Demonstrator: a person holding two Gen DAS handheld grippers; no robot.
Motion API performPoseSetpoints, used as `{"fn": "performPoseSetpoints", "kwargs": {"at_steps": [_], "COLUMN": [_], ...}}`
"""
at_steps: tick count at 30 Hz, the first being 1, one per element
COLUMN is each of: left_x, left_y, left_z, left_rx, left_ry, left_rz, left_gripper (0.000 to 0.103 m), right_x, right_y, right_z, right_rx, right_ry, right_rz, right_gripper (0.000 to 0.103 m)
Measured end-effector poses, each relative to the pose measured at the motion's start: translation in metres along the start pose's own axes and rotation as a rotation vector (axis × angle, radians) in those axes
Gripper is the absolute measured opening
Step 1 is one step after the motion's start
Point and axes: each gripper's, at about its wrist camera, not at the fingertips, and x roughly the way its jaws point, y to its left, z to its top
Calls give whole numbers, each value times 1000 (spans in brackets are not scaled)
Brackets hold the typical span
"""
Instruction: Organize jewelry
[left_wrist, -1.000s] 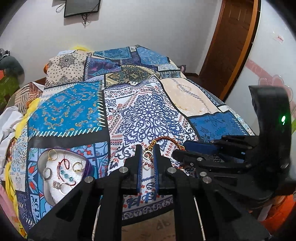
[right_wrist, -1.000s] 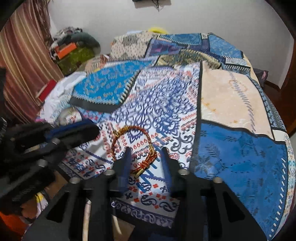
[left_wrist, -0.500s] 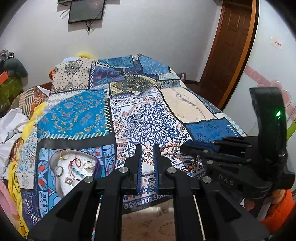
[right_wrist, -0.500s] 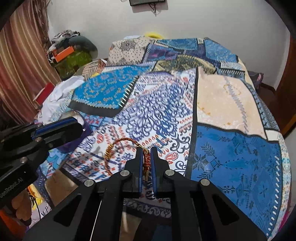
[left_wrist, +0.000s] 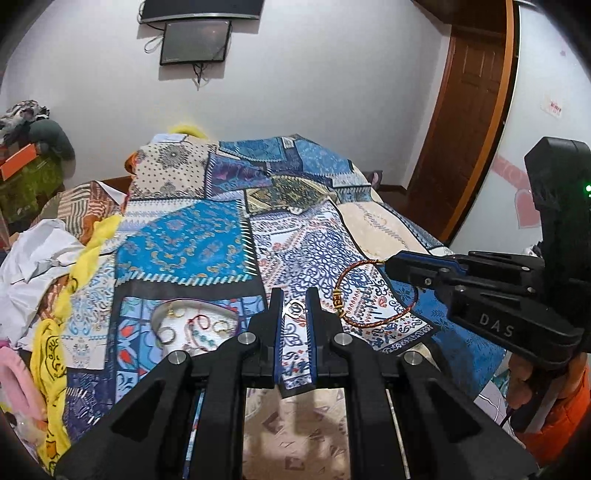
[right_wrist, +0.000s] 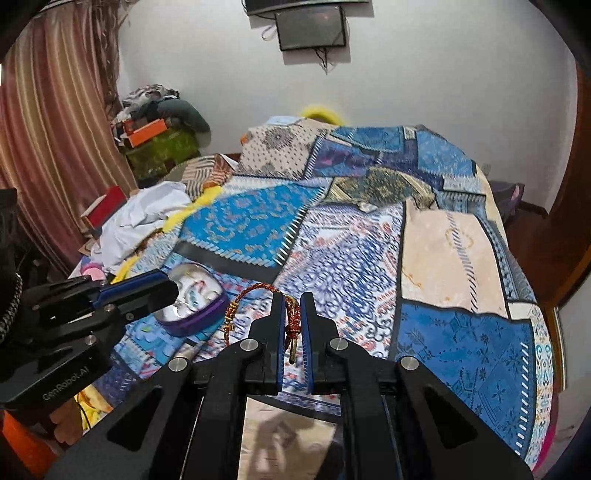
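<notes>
My right gripper (right_wrist: 291, 306) is shut on a red-and-gold braided bracelet (right_wrist: 255, 295) and holds it lifted above the patchwork bedspread; the bracelet (left_wrist: 373, 295) hangs from that gripper (left_wrist: 393, 267) in the left wrist view. My left gripper (left_wrist: 293, 299) is shut on a small silver ring (left_wrist: 294, 308). A white jewelry tray (left_wrist: 162, 314) with a purple rim holds several rings and a beaded piece, to the left of my left gripper. The tray (right_wrist: 199, 317) sits beside the left gripper (right_wrist: 162, 291) in the right wrist view.
The patchwork bedspread (left_wrist: 207, 243) covers the bed. White and yellow cloths (left_wrist: 44, 266) lie at the left edge. A wooden door (left_wrist: 465, 122) stands at the right. A dark screen (left_wrist: 194, 40) hangs on the far wall. A curtain (right_wrist: 55, 147) hangs at the left.
My right gripper closed on the bracelet and lifted it off the bedspread. Both grippers rose and pulled back, so more of the room shows. My left gripper stayed shut on the ring.
</notes>
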Motion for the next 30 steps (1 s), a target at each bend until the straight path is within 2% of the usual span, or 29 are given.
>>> {"fn": "performPoseSetpoints", "kwargs": {"at_steps": [9, 17, 30], "left_x": [-26, -38, -19], "left_y": [28, 64, 99], "left_z": [-4, -8, -11], "left_rx": [-35, -94, -146], "left_ry": [-39, -59, -36], "left_rz": [48, 100, 134], "left_gripper": [10, 10, 10], "right_x": [3, 23, 78], "right_y": [30, 60, 85], "right_z": [9, 17, 22], "right_rx": [-24, -69, -101], "right_ry": [-28, -12, 79], "right_rz": [35, 83, 145], "right_gripper": [7, 7, 7]}}
